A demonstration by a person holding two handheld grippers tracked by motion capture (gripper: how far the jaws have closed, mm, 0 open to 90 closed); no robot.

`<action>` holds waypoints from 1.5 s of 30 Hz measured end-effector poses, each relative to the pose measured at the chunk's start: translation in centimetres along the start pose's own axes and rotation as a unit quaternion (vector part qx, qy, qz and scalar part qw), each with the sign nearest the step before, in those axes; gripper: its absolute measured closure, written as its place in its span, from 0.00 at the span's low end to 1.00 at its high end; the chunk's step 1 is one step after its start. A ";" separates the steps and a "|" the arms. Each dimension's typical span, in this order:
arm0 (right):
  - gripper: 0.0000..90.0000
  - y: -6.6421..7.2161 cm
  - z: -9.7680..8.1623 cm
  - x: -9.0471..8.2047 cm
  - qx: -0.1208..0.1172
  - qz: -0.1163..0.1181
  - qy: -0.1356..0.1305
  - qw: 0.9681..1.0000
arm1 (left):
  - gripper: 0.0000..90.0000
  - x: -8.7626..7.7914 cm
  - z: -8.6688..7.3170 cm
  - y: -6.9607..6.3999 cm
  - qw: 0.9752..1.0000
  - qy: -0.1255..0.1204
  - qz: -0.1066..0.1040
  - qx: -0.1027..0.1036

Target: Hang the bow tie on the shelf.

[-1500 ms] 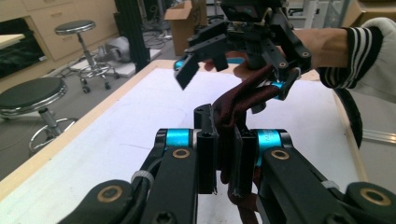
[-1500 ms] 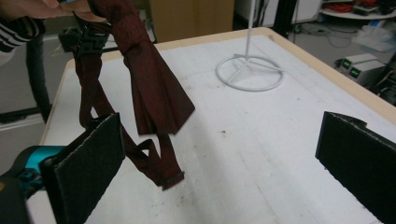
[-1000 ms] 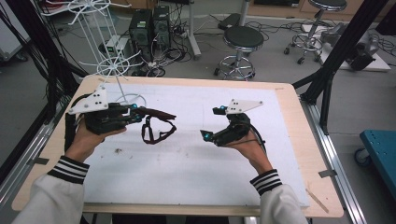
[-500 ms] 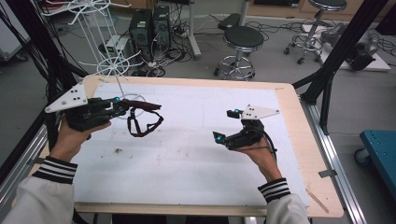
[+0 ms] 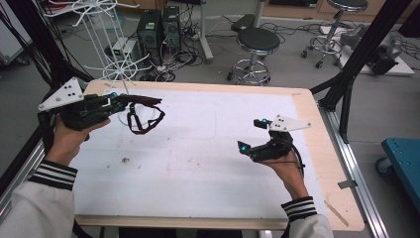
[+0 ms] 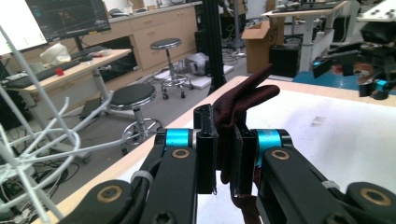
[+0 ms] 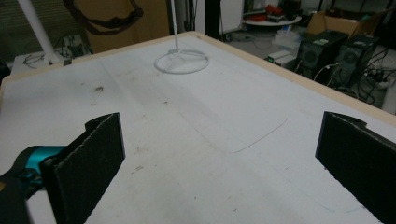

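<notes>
The left claw (image 5: 119,99) is clenching a dark strap (image 5: 143,115), holding it above the tabletop's (image 5: 208,163) far left, beside the white wire rack (image 5: 116,74). The right claw (image 5: 251,135) is hovering released, empty, at right. Hanging the strap likely remains undone.

White sleeves (image 5: 29,213) (black-striped cuffs)
</notes>
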State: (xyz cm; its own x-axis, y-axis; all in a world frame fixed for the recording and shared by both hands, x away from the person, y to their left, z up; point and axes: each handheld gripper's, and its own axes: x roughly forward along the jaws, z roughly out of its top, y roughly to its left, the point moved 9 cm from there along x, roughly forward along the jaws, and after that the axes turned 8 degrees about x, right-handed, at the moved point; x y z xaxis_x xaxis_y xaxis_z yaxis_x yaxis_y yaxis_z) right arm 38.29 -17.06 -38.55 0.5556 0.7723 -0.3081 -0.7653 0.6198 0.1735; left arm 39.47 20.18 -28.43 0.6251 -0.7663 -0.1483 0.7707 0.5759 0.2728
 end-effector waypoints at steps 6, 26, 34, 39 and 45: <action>0.01 -0.8 -0.9 -1.2 0.005 -0.020 -0.005 1.000 | 0.92 -0.1 0.3 1.3 1.000 0.000 0.015 -0.001; 0.01 -0.5 -3.9 -4.2 -0.010 -0.072 -0.084 0.994 | 0.92 1.7 0.6 4.9 0.999 0.017 0.046 0.002; 0.01 -0.2 -4.9 -4.5 -0.006 -0.076 -0.106 0.991 | 0.92 2.0 0.0 6.3 0.997 0.033 0.065 -0.006; 0.01 -0.6 -5.7 -4.3 0.000 -0.086 -0.113 0.990 | 0.92 2.2 -0.5 7.0 0.996 0.048 0.075 -0.010; 0.01 -0.6 -6.4 -4.2 0.004 -0.095 -0.131 0.987 | 0.92 2.9 -0.6 7.5 0.994 0.067 0.084 -0.006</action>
State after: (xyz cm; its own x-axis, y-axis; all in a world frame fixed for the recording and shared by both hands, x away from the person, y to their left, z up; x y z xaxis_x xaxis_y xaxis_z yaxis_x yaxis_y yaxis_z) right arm 34.33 -21.53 -43.39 0.7549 0.6506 -0.0829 -0.6371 0.7575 0.1427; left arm 47.18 22.44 -27.34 0.7555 -0.6147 -0.2265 0.6547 0.6966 0.2935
